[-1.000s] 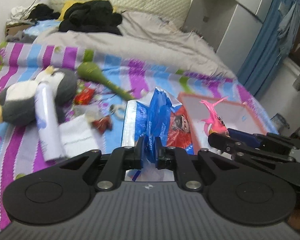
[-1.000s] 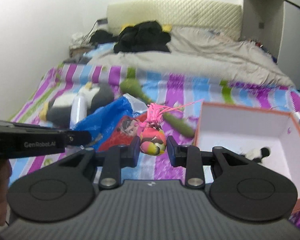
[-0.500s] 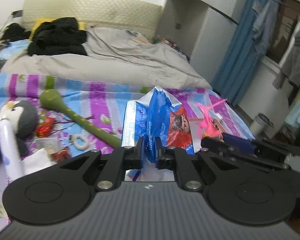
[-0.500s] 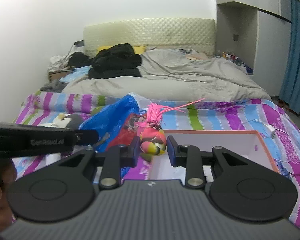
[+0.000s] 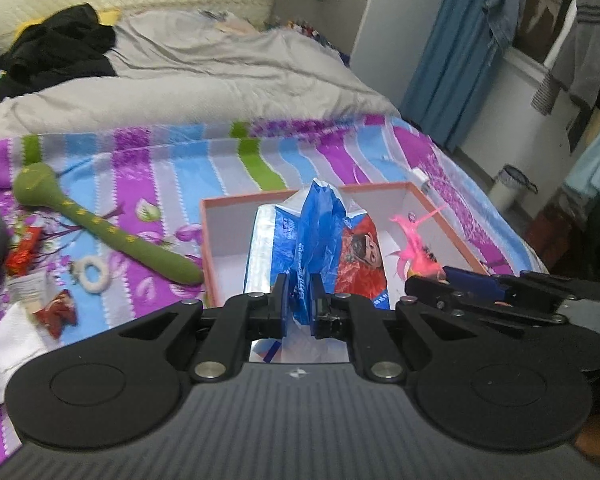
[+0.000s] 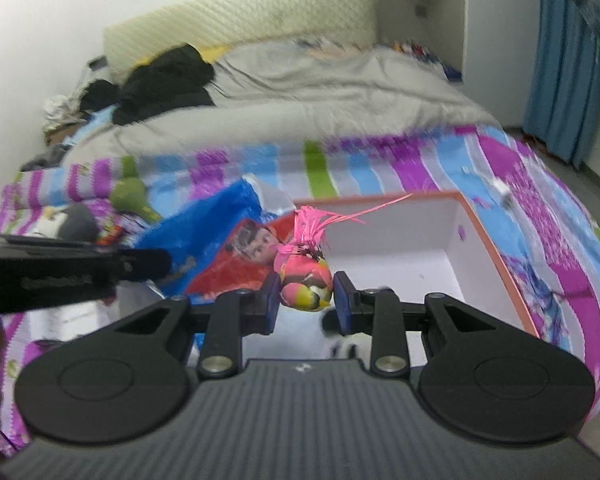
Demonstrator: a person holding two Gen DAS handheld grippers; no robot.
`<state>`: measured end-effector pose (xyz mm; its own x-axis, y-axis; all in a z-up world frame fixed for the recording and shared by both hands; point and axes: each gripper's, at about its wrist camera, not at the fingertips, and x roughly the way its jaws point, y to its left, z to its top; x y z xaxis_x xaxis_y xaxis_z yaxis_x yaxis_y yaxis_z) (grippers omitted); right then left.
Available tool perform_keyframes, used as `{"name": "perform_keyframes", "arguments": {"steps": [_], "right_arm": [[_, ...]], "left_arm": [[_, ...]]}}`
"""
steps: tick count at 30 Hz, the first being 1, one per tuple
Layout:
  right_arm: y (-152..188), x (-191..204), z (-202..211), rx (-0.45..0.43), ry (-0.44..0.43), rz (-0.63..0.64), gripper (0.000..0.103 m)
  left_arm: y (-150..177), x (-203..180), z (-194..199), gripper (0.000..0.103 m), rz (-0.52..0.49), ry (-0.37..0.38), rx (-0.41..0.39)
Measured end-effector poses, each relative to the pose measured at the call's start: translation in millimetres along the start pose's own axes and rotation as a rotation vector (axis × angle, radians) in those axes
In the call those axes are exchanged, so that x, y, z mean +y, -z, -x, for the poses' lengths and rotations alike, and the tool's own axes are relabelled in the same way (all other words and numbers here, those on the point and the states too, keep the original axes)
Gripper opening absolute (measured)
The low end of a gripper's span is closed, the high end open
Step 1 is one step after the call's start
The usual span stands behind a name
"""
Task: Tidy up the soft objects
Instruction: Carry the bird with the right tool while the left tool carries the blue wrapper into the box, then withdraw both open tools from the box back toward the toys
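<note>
Blurring bedspread (image 6: pixel 380 168); box (image 6: pixel 496 256) front hidden.

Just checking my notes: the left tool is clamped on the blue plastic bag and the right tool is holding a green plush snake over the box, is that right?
Not quite. The right tool holds a pink tufted plush toy, not the green snake; the right wrist view shows it. The left tool is indeed clamped on the blue plastic bag, over the box.

open orange-rimmed cardboard box (image 5: pixel 452 216) on striped bedspread (image 5: pixel 204 160) near bed's right edge; green long-necked plush (image 5: pixel 100 232) left of it; grey duvet (image 5: pixel 220 72) behind.
</note>
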<state>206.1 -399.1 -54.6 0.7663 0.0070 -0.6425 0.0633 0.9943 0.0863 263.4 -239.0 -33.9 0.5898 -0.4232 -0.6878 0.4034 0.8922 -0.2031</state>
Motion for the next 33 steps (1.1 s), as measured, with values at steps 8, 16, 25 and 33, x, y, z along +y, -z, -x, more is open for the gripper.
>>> {"name": "perform_keyframes", "arguments": {"steps": [8, 16, 25, 33], "right_arm": [[18.3, -27.8, -43.8, 0.125, 0.038, -0.039, 0.032], [26.5, -41.4, -60.6, 0.171, 0.052, -0.070, 0.033], [23.1, -45.1, -49.1, 0.150, 0.072, -0.100, 0.056], [16.5, -33.1, -6.3, 0.064, 0.034, -0.109, 0.056]], "left_arm": [[-3.5, -13.0, -64.9, 0.012, -0.037, 0.024, 0.100], [2.2, -11.6, -97.4, 0.012, -0.040, 0.035, 0.171], [2.0, -11.5, -83.4, 0.050, -0.043, 0.023, 0.141], [-1.5, -14.1, -34.1, 0.050, -0.040, 0.049, 0.057]]}}
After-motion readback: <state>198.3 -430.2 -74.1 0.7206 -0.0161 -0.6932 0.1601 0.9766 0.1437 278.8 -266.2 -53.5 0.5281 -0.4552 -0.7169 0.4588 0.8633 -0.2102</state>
